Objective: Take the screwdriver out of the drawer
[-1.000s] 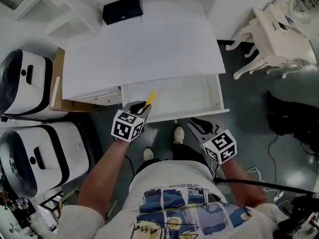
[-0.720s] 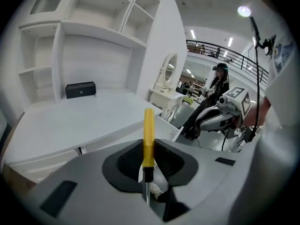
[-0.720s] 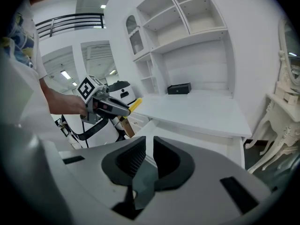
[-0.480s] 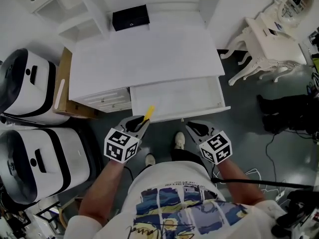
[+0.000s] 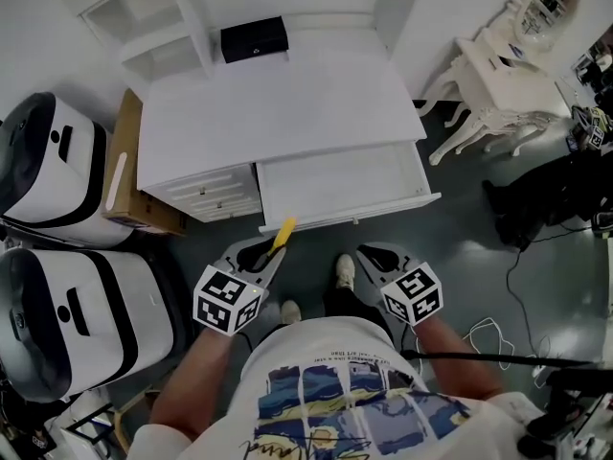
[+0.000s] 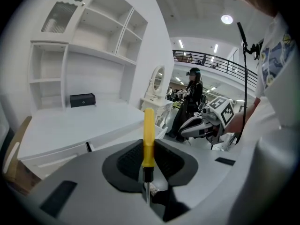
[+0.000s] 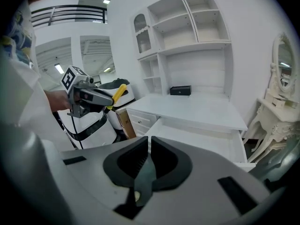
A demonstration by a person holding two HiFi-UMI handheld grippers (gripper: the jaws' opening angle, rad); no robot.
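Note:
The screwdriver [image 5: 283, 234], with a yellow handle and thin metal shaft, sticks out of my left gripper [image 5: 263, 249], which is shut on it just in front of the open white drawer [image 5: 347, 218]. In the left gripper view the handle [image 6: 148, 137] stands upright between the dark pads. My right gripper [image 5: 369, 254] hovers beside it, below the drawer's right half. Its jaws [image 7: 149, 142] are closing to a narrow slit with nothing between them. The right gripper view shows the left gripper [image 7: 91, 97] carrying the screwdriver [image 7: 119, 92], and the drawer [image 7: 201, 135] looks bare inside.
A small black box [image 5: 254, 38] sits at the back of the white desk [image 5: 278, 103]. Two white-and-black machines [image 5: 57, 171] and a cardboard sheet [image 5: 120, 175] stand at the left. An ornate white dressing table [image 5: 498, 84] and floor cables [image 5: 517, 286] are at the right.
Both grippers have drawn back from the drawer toward the body, the left one carrying the screwdriver out of it. The right jaws have narrowed.

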